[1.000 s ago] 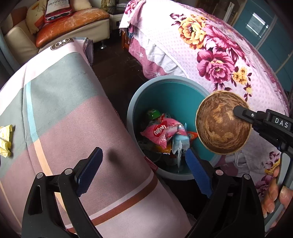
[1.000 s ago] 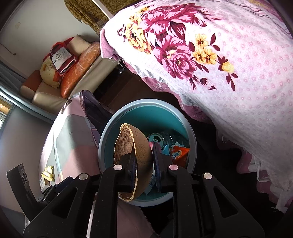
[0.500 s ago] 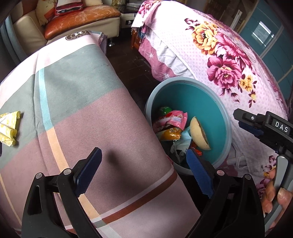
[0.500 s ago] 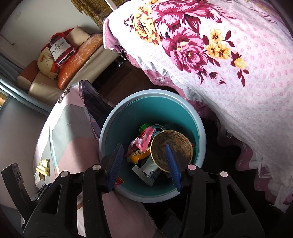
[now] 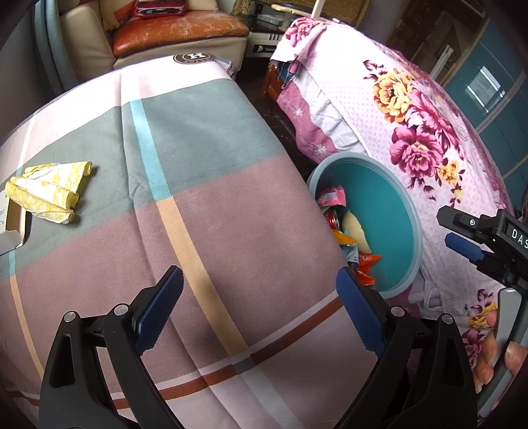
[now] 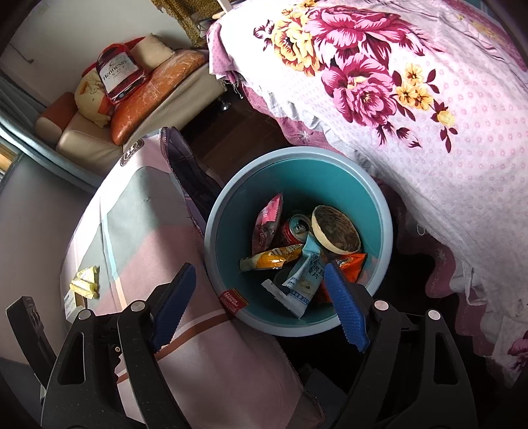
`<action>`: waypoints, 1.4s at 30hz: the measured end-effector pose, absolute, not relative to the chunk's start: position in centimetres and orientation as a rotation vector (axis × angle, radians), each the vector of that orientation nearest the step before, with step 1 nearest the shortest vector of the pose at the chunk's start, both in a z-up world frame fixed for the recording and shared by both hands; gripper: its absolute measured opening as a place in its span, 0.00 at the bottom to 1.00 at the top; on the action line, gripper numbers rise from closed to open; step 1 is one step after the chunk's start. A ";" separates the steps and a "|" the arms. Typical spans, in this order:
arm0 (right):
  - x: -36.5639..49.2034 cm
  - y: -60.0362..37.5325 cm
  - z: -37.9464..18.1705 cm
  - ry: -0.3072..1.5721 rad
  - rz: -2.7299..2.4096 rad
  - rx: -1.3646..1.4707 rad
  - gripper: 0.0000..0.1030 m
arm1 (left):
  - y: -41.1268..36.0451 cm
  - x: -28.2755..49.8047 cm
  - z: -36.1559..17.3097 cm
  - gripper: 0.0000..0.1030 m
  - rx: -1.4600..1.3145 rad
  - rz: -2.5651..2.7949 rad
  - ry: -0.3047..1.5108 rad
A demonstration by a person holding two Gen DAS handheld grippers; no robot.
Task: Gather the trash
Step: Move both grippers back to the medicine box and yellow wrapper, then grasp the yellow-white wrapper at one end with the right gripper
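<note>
Plaid cloth (image 5: 204, 211) in pink, grey-green and mauve blocks covers table, round "H" logo badge (image 5: 194, 58) at far edge. Floral pink bedspread (image 6: 429, 109) drapes bed beside it. Leather sofa (image 5: 99, 43) with orange cushion (image 5: 178, 28); Hennessy-print bag (image 6: 117, 71) on it. Dark floor (image 6: 237, 132) between.

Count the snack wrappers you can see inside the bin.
4 in the bin: a pink wrapper standing at the left, a yellow-orange wrapper lying below it, a pale blue wrapper in front, and an orange wrapper under the coconut shell. More may lie buried.
</note>
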State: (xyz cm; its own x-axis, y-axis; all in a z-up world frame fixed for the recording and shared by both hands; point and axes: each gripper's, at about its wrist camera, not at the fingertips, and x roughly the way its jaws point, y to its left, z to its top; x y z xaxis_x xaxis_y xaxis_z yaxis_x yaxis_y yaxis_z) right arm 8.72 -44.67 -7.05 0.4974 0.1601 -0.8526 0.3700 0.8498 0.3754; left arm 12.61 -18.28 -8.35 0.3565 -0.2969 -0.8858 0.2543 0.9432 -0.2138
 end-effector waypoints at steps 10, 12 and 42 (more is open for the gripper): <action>11.1 -33.8 -5.5 1.129 0.009 0.362 0.76 | -7.9 11.7 -7.3 0.91 -0.137 -0.241 1.113; 11.9 -31.1 -5.2 1.144 0.052 0.300 0.76 | -5.2 11.4 -7.3 0.91 -0.148 -0.214 1.104; 25.8 -2.4 -9.6 1.350 0.743 -0.559 0.76 | 12.3 20.5 -7.0 0.91 0.165 -0.427 1.057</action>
